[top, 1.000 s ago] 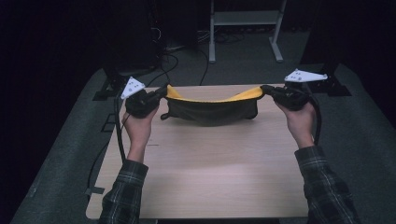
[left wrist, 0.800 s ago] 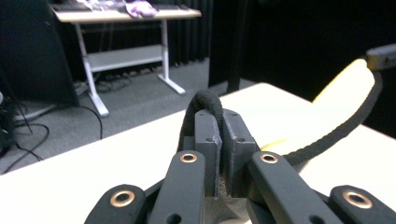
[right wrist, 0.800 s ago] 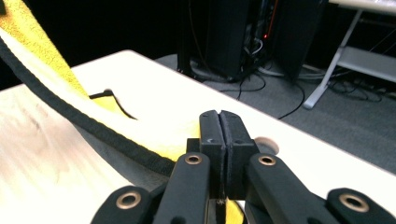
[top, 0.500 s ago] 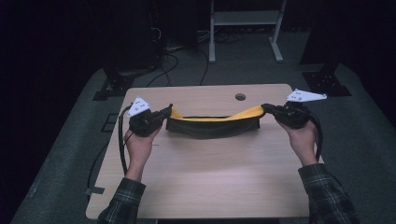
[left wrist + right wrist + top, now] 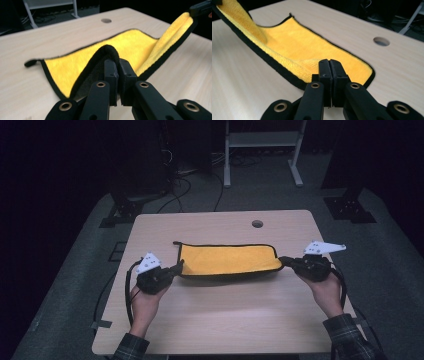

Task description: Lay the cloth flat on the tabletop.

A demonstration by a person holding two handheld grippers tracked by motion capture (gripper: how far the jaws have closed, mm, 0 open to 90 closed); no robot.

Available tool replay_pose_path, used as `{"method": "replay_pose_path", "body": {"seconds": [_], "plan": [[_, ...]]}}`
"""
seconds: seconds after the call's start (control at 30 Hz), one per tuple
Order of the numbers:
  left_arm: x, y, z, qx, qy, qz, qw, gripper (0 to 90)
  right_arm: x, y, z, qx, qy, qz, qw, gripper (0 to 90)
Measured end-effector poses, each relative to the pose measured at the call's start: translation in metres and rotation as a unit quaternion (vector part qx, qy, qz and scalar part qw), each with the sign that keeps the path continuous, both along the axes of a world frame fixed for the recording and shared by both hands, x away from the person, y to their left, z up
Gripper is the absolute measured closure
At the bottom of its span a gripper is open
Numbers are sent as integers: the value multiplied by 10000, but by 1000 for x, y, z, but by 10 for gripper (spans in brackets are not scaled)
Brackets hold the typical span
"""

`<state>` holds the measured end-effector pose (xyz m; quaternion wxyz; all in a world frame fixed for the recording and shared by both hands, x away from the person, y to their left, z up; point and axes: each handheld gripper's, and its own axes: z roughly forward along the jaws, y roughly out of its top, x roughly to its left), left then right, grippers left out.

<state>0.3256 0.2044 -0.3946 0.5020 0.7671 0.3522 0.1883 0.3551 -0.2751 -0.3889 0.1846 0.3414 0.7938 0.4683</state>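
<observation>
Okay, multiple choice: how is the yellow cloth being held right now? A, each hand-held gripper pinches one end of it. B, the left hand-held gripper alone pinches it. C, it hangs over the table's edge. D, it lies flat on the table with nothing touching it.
A: the left hand-held gripper and the right hand-held gripper are each shut on one end of the cloth, whose far edge rests on the table.
</observation>
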Motion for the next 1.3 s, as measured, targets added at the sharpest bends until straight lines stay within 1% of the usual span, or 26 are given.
{"method": "replay_pose_path", "body": {"seconds": [0.03,0.1,0.13,0.17,0.2,0.27,0.3,0.33,0.47,0.53,0.6,0.63,0.67,0.73,0.77,0.8,0.83,0.93,0.97,1.03,1.07,1.1,1.13,1.17,1.23,1.3], "plan": [[-3,1,-3,7,50,-20,10000,862,-6,-1,-3,-10,72,24,10000,876],[-10,1,-9,57,153,-49,9999,861,-9,-1,-4,-3,91,42,10000,876],[-13,1,-11,81,202,-59,9997,861,-15,-1,-7,-26,134,87,9999,876],[-20,2,-16,62,294,-77,9995,861,-19,-1,-8,-52,167,109,9998,876],[-20,2,-16,62,294,-77,9995,861,-19,-1,-8,-52,167,109,9998,876],[-26,3,-19,54,394,-94,9992,861,-26,-1,-12,-93,213,157,9996,876],[-32,4,-23,91,468,-108,9988,860,-33,-1,-15,-128,289,213,9993,876],[-32,4,-23,91,468,-108,9988,860,-33,-1,-15,-128,289,213,9993,876],[-40,5,-31,108,613,-121,9980,860,-46,0,-25,-249,461,330,9981,876],[-44,3,-39,137,738,-131,9971,860,-51,1,-32,-373,550,341,9972,876],[-48,1,-43,251,830,-163,9961,860,-52,1,-34,-400,577,353,9969,876],[-53,-1,-47,298,903,-186,9953,859,-56,1,-38,-492,626,369,9961,876],[-53,-1,-47,298,903,-186,9953,859,-56,1,-38,-492,626,369,9961,876],[-59,-2,-51,330,1010,-202,9941,858,-59,0,-42,-531,696,389,9954,876],[-64,-4,-54,365,1107,-260,9928,856,-63,0,-45,-587,780,397,9944,876],[-64,-4,-54,365,1107,-260,9928,851,-63,0,-45,-587,780,397,9944,876],[-69,-4,-56,436,1156,-266,9920,841,-66,0,-50,-728,855,407,9928,875],[-70,-3,-57,457,1157,-233,9920,809,-67,0,-55,-829,922,407,9915,873],[-71,-1,-56,464,1147,-211,9921,777,-67,0,-58,-875,994,429,9903,864],[-71,1,-55,478,1100,-164,9926,731,-67,1,-59,-909,988,441,9900,849],[-71,1,-54,512,1072,-125,9928,701,-67,4,-60,-989,890,431,9902,746],[-71,3,-50,561,984,-76,9935,675,-67,5,-59,-990,882,420,9903,705],[-71,3,-50,561,984,-76,9935,650,-67,5,-59,-990,882,420,9903,705],[-72,7,-46,566,861,4,9947,630,-67,5,-58,-954,794,364,9916,630],[-73,9,-44,564,812,53,9951,619,-67,3,-57,-914,774,370,9921,623],[-72,14,-41,565,736,182,9955,565,-67,-1,-54,-819,703,272,9938,543]]}}
